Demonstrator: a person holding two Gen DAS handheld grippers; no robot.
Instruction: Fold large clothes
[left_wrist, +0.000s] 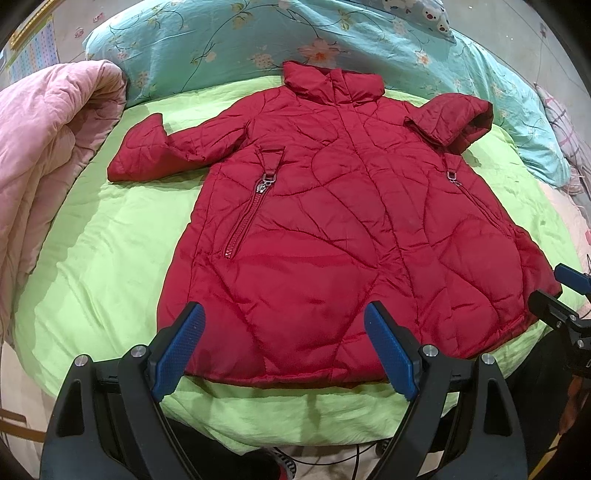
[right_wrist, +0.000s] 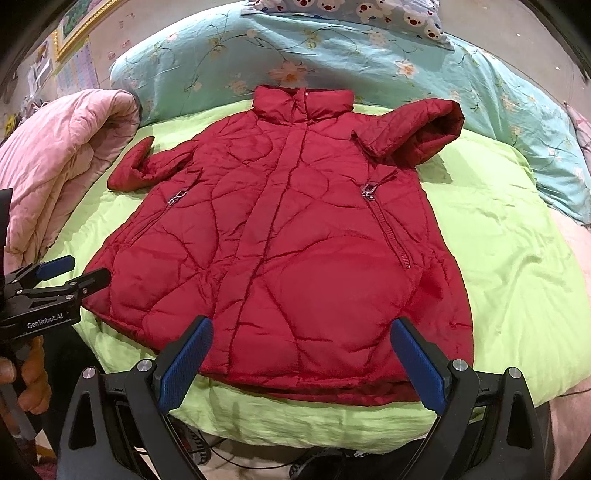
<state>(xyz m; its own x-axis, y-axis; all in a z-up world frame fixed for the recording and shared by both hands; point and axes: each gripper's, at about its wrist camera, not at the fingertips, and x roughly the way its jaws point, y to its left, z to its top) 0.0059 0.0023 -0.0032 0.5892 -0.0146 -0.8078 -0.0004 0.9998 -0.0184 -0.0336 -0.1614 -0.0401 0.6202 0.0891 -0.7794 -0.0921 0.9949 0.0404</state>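
Red quilted coat (left_wrist: 332, 221) spread front-up across the green sheet (left_wrist: 110, 240), hem at its near edge, collar toward the floral quilt (left_wrist: 221, 44), left gripper (left_wrist: 284, 350) and right gripper (right_wrist: 301, 360) fingers wide apart, holding nothing, above the hem.

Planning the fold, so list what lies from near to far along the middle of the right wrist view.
Right gripper → green sheet → red jacket's hem → its collar → blue floral quilt → bear-print pillow.

Your grippers: left gripper (left_wrist: 284, 347) and right gripper (right_wrist: 301, 363) black frames, blue textured pads (left_wrist: 177, 350), silver screws, white "GenRobot.AI" marking.
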